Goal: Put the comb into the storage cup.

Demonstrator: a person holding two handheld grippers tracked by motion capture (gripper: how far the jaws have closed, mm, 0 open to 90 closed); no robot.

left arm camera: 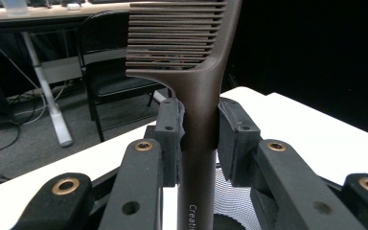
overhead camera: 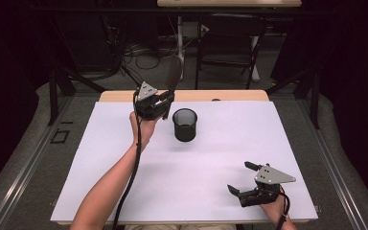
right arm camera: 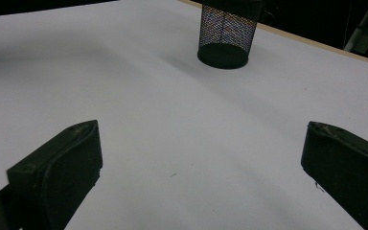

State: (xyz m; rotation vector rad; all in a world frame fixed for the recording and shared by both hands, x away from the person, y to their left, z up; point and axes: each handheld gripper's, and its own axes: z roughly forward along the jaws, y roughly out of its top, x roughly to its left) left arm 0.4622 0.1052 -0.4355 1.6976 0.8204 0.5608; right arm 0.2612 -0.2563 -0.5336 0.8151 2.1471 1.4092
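A dark brown comb (left arm camera: 199,91) stands upright between the pads of my left gripper (left arm camera: 199,139), which is shut on its handle, teeth at the top. In the high view this left gripper (overhead camera: 163,101) is raised at the table's far edge, just left of a black mesh cup (overhead camera: 185,124), with the comb (overhead camera: 174,74) sticking up from it. The cup's mesh (left arm camera: 232,201) shows below the jaws in the left gripper view. My right gripper (overhead camera: 239,178) rests near the front right of the table, open and with nothing in it. Ahead of it stands the cup (right arm camera: 226,33).
A white sheet (overhead camera: 211,158) covers the wooden table. Beyond the far edge are a folding chair (overhead camera: 230,43), a white desk leg (overhead camera: 180,43) and loose cables on the floor. Dark curtains close both sides.
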